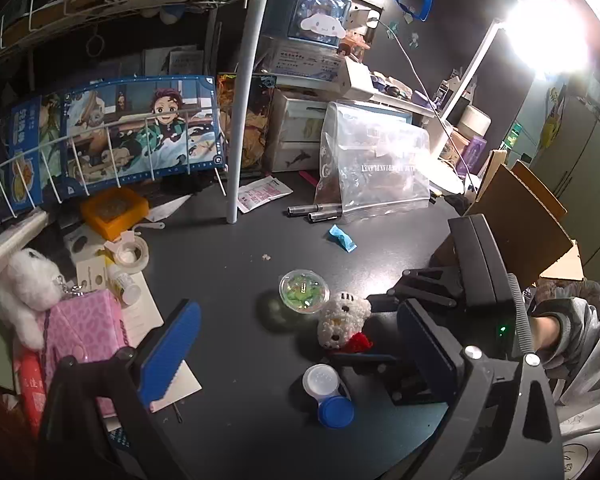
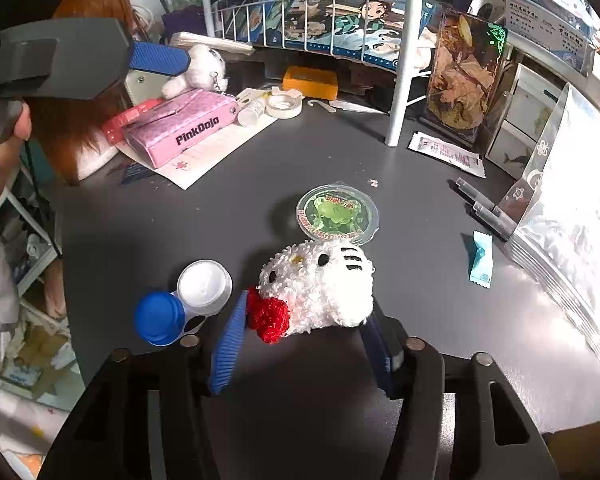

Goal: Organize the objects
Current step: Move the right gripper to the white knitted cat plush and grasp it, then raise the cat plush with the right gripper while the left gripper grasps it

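Right wrist view, lower centre: right gripper (image 2: 308, 332) straddles the cat plush (image 2: 324, 284), fingers apart, likely about to grasp; closing comes next. Left gripper (image 1: 296, 344) hovers open.

Dark grey desk (image 2: 380, 184) here, and it's busy: a crocheted cat plush (image 2: 320, 292) lies mid-surface, touching a round green-lidded cup (image 2: 337, 214) behind it. A contact lens case (image 2: 184, 304) sits just left, a teal candy wrapper (image 2: 481, 260) off right, near two pens (image 2: 484, 204).
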`<action>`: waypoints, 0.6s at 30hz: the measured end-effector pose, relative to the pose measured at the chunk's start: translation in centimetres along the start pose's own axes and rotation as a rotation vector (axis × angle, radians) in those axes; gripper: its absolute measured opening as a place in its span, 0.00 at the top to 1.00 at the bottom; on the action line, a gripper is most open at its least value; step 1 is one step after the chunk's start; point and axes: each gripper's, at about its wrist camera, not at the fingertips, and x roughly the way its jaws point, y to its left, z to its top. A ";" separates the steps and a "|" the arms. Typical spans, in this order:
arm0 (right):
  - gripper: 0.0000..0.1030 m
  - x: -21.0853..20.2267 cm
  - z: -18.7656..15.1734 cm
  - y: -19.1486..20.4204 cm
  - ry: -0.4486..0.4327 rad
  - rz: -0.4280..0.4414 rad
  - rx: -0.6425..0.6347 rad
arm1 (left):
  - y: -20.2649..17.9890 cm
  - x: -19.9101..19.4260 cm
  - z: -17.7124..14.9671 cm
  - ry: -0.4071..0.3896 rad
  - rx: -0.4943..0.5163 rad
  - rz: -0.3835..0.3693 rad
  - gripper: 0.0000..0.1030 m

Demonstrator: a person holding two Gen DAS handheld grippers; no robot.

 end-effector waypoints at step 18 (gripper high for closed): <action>0.63 -8.9 -0.4 1.1 -0.175 0.018 0.047 | -6.0 2.4 0.7 0.084 0.094 -0.211 0.23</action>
